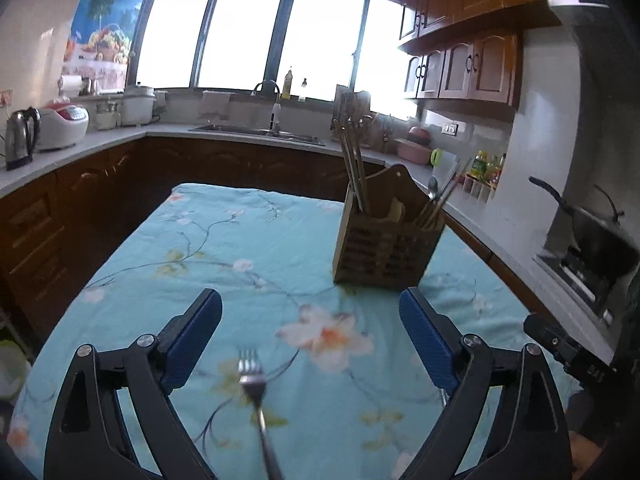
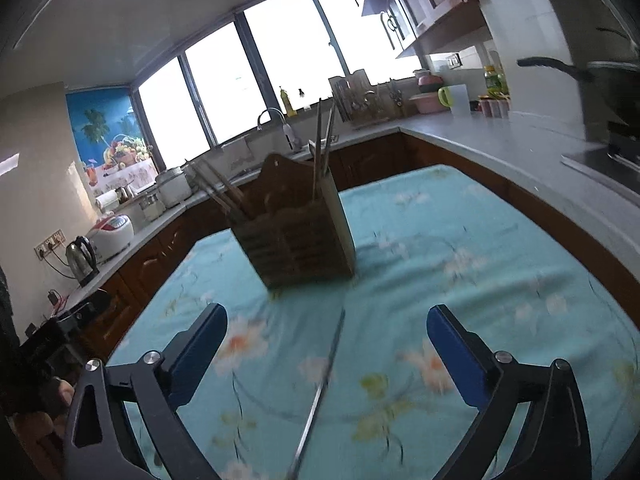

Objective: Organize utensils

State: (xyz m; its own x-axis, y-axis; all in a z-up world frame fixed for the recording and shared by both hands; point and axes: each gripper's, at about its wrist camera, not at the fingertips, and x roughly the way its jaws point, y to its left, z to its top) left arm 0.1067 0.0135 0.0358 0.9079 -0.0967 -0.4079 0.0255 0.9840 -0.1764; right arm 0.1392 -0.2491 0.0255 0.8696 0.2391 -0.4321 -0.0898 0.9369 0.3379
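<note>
We see a floral turquoise cloth [image 1: 248, 248] over the counter. Along the far worktop stand a steel kettle [image 1: 20, 136], a white rice cooker [image 1: 64, 124], a sink [image 1: 256, 132] with its tap [image 1: 272, 96], and a pink bowl [image 1: 412, 148]. A black pan [image 1: 588, 220] sits on the stove.

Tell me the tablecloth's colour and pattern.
Light blue tablecloth with pale flowers and thin branches, clearest in the left wrist view.

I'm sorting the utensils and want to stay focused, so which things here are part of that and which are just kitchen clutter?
Part of the job:
- fork on the table, between the open left tool's fingers
- long metal utensil between the open right tool's fingers
- wooden utensil holder

Just lying about:
- kettle
- rice cooker
- pan
- pink bowls
</note>
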